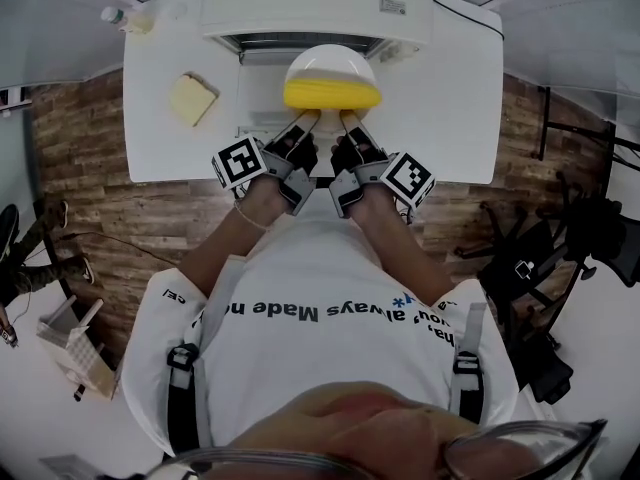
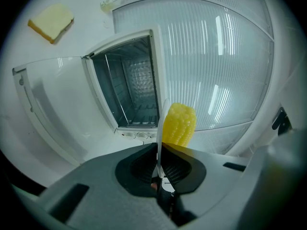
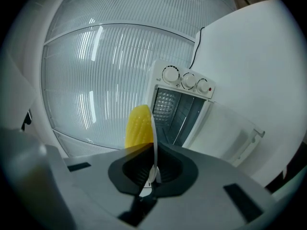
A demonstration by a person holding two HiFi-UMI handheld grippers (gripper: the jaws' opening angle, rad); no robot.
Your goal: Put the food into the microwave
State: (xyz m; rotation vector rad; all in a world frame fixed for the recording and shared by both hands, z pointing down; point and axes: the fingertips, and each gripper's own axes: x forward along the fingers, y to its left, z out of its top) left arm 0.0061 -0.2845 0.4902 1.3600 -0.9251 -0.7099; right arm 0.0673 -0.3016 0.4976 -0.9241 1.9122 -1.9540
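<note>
Corn cob (image 1: 331,95) lies on a white plate (image 2: 159,128) under a clear ribbed dome (image 1: 330,64), held above the table (image 1: 160,143) before the open microwave (image 1: 317,8) at twelve o'clock. From seven and five o'clock, the left gripper (image 1: 308,120) and right gripper (image 1: 350,120) reach nearly level, forearms converging, fingers (image 2: 136,167) clenched on the plate's rim. A bread slice (image 1: 192,98) lies at nine o'clock.

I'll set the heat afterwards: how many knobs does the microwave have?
3, in a row on the microwave panel beside its open cavity: first knob, middle knob, last knob. None looks hidden.
</note>
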